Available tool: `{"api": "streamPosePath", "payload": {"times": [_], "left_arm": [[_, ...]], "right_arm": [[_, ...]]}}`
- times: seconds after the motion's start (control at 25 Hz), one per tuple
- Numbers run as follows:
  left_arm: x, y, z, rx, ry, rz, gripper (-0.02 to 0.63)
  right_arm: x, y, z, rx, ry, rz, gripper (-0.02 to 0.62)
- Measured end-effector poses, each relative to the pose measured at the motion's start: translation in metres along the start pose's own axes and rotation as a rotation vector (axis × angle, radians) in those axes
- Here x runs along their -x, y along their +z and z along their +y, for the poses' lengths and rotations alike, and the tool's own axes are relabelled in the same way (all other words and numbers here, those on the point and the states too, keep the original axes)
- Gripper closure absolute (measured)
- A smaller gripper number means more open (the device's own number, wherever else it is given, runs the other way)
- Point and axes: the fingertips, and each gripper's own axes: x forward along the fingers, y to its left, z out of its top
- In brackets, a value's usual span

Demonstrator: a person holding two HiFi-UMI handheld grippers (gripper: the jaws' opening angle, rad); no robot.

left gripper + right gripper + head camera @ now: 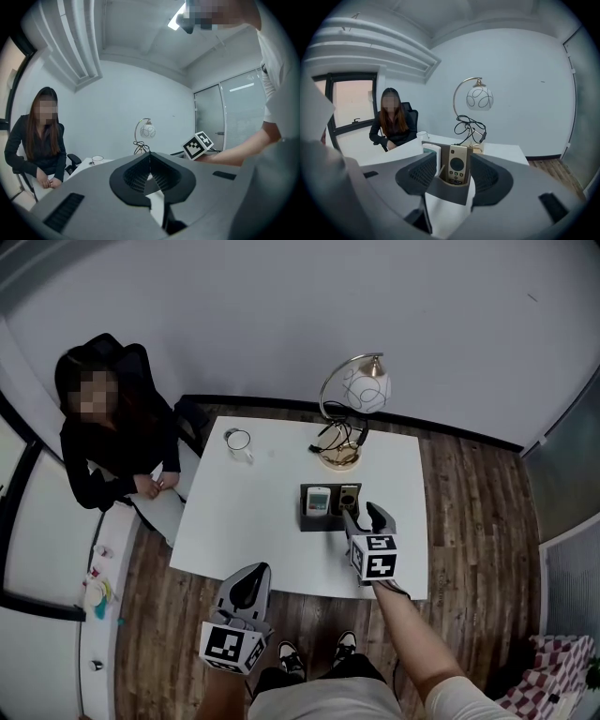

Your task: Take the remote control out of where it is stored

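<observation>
While the white table (272,521) spreads out ahead of both claws, the left claw (247,589) hangs at its near edge with jaws closed together on nothing, and the right claw (364,519) hovers over it with jaws standing wide. Well beyond the right claw's tips rises the arched lamp (354,399), and just ahead of them sits the dark holder (307,524). Upright in the holder's right compartment, the gold-faced remote control (457,165) stands in line with the gap between the right claw's jaws, gripped by neither pad, with a white remote (319,501) in the compartment to its left.
</observation>
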Motion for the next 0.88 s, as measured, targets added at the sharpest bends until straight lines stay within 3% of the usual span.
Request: {"api": "streamPosePath", "payload": {"times": [0.28, 0.72, 0.88], "left_arm": [[-0.007, -0.012, 0.011, 0.017, 0.005, 0.024, 0.597], [-0.021, -0.021, 0.018, 0.02, -0.007, 0.043, 0.597], [-0.022, -0.023, 0.019, 0.024, -0.011, 0.05, 0.597]], "right_arm": [[-0.047, -0.022, -0.001, 0.029, -0.07, 0.067, 0.371], [-0.073, -0.037, -0.008, 0.006, -0.138, 0.088, 0.365], [-0.071, -0.038, -0.012, -0.004, -0.17, 0.078, 0.395]]}}
